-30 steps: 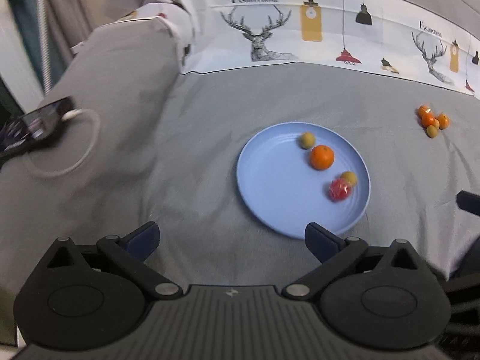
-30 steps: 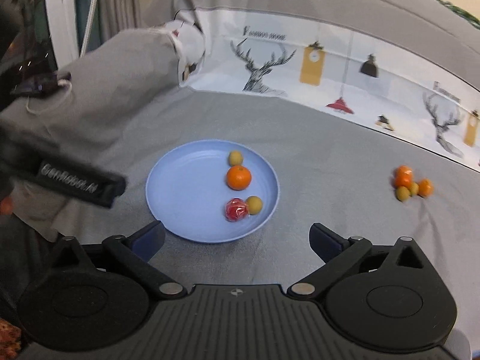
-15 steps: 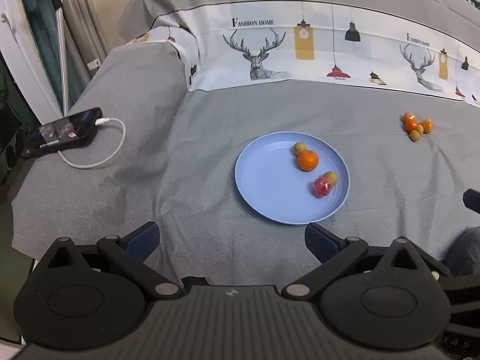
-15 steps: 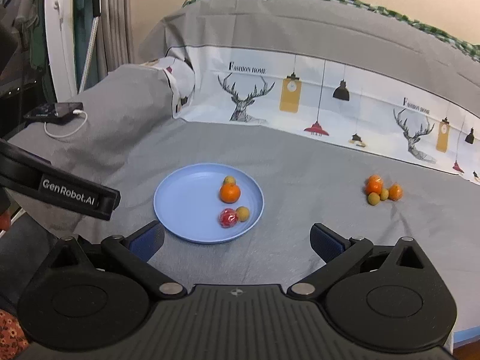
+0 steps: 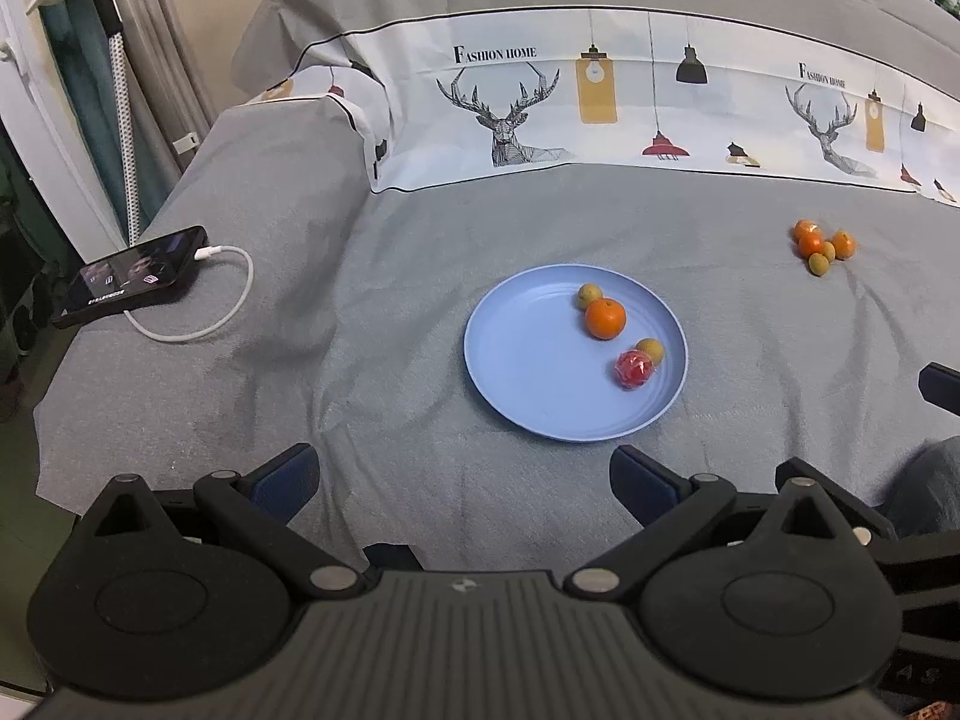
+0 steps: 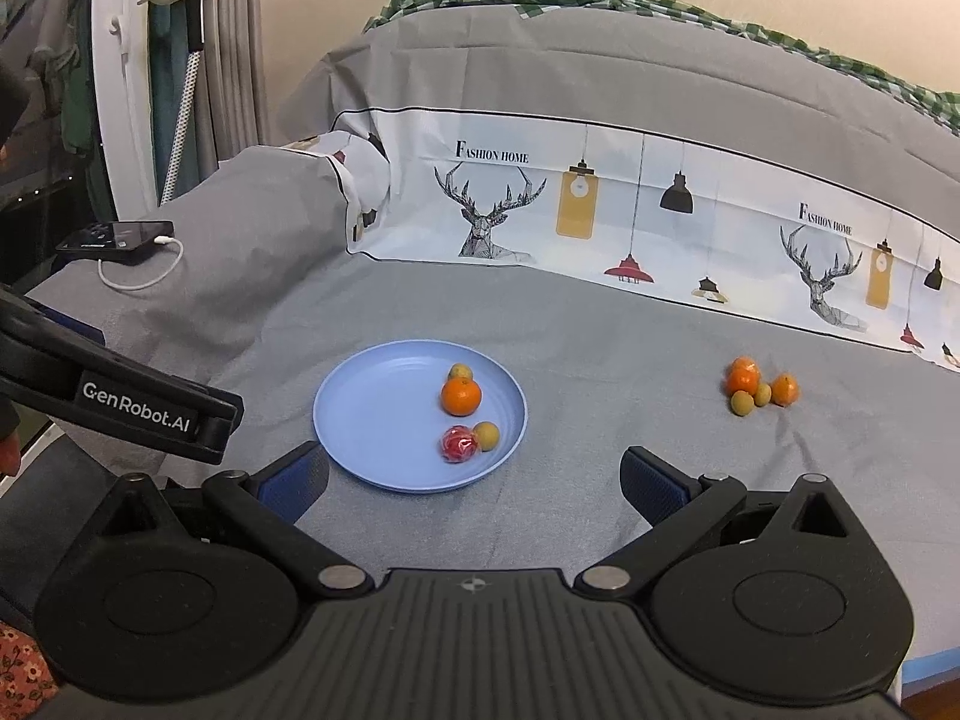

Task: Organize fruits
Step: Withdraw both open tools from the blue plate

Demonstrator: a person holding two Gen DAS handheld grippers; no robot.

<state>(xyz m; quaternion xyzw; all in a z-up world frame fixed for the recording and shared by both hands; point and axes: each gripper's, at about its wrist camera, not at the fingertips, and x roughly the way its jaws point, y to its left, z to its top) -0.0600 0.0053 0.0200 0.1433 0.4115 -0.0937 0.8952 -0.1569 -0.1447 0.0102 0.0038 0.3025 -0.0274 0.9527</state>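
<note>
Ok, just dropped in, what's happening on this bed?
A person holds both grippers open and empty above the bed. The plate carries four fruits: an orange, a red one and two small yellow ones. A pile of five more waits on the sheet to its right.

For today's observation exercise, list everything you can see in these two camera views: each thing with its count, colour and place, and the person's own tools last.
Plate: one, light blue, middle of the grey bedspread.
Fruit on plate: four; one orange, two small yellow-green, one red wrapped.
Loose fruit pile: about five, orange and yellow-green, on the bedspread right of the plate.
Phone: one, black, left edge of the bed.
Cable: one, white, plugged into the phone.
Deer-print band: one, white, behind the plate.
Left gripper: black, open, empty.
Right gripper: black, open, empty.
</note>
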